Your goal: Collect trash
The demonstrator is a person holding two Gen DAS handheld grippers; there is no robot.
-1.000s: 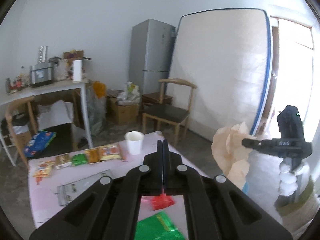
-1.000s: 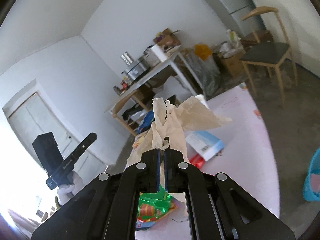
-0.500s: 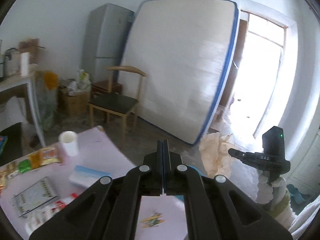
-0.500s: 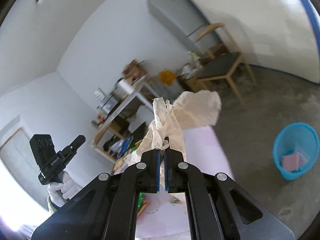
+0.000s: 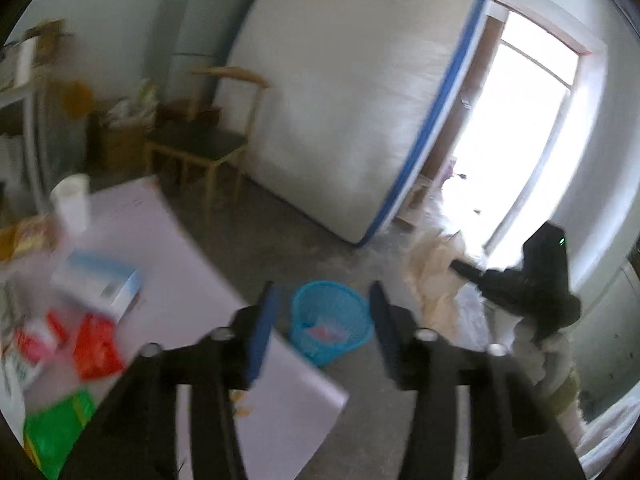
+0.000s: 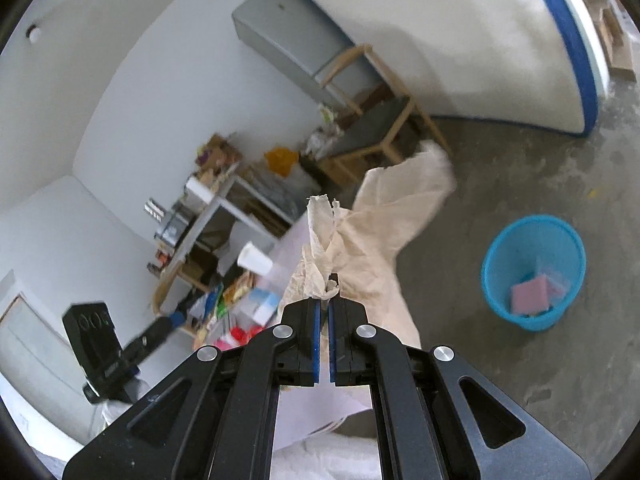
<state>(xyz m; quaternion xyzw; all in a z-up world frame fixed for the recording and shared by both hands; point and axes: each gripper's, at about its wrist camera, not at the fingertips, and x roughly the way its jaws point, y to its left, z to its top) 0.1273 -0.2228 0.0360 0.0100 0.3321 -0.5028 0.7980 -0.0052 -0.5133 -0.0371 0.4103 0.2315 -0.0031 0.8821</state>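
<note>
The right gripper (image 6: 324,300) pinches crumpled paper (image 6: 384,216) near the blue basket (image 6: 532,272); the left gripper (image 5: 322,320), its jaws just opened, holds nothing.

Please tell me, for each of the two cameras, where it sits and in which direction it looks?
Left wrist: on the left gripper, jaws open and empty, facing down at the blue basket past the table; the right gripper shows at right.
Right wrist: on the right gripper, shut on crumpled paper; the left gripper shows lower left.
Shared: basket, table, paper, chair.
</note>
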